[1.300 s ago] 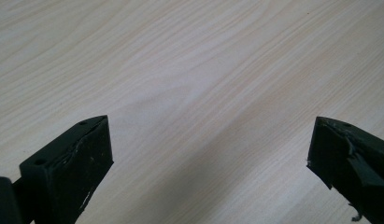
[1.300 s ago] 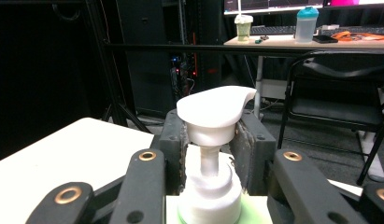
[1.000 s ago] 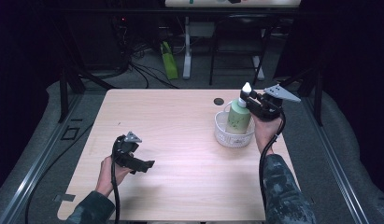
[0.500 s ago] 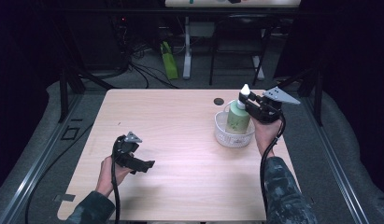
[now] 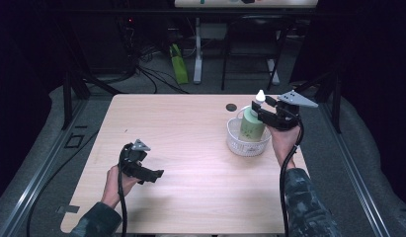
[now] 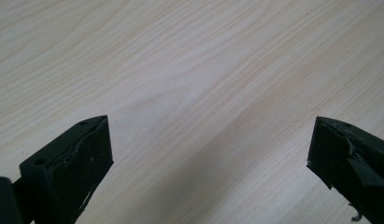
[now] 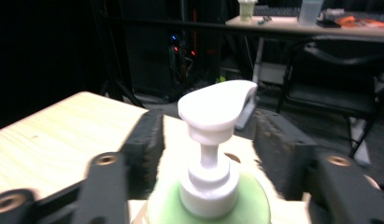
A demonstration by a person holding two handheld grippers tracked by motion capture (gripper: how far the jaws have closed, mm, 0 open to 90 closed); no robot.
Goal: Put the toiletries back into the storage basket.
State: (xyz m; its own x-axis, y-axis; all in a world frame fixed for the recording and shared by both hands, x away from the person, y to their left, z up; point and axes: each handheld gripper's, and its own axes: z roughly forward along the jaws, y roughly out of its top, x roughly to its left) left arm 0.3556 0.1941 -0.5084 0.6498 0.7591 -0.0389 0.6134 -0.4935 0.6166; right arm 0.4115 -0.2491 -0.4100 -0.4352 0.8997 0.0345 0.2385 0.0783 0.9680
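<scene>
Bottle point(image 5: 251, 126) upright in basket point(image 5: 240, 144), nozzle pointing away | right gripper point(image 5: 262, 112) jaws just opened, flanking it

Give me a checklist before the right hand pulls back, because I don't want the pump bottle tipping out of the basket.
1. Pump bottle standing upright in the white basket: ok.
2. Right gripper jaws clear of the bottle: cannot tell. They have just been opening and the bottle is still between them; the right gripper view shows a gap on the right side, the left side is unclear.
3. Pump head free of the jaws: ok, it rises above them.
4. Basket fully on the table, away from the edge: ok.
5. Left gripper out of the way: ok, open, with bare tabletop between its jaws, far from the basket.
</scene>
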